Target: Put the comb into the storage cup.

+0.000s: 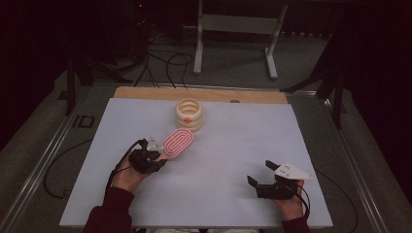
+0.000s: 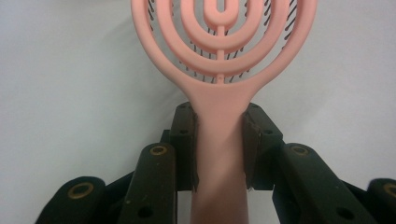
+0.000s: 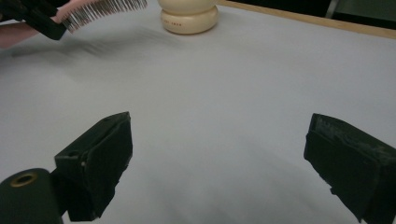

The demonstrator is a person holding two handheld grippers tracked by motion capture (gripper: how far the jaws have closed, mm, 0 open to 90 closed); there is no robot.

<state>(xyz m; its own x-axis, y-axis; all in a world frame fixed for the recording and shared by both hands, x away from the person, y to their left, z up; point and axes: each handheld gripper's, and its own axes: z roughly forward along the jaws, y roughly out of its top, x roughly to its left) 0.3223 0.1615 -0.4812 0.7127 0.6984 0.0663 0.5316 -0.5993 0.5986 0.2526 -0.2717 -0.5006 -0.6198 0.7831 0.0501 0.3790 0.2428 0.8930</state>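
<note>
Left gripper (image 2: 219,149): clamped hard on the handle of the pink hairbrush (image 2: 219,56), both pads flat against the handle's sides just below the neck where the looped head begins. Brush carried off the table (image 1: 218,160), back upward and bristles downward, head pointing away and to the right toward the cream ribbed holder (image 1: 189,114) at the far middle of the white surface; brush head near the holder but apart from it. Judged step: bringing the brush over to the holder, probably to stand it in the open top. Worth keeping the clamp firm and unchanged, since the grip sits low on a long, head-heavy thing and any slackening would let the head droop or swing. Better to rise well above the holder's rim before crossing over it, then tip the wrist so that one end points straight down over the opening, lowering slowly and centred so nothing catches the rim and knocks the light holder aside. Which end goes in, hard to say from here; with the handle gripped, head-first looks the only easy way. Right gripper (image 3: 217,163): jaws wide apart and holding nothing, low over bare table at the near right, well apart from brush and holder; available to steady the holder's wall if it starts to slide.
</note>
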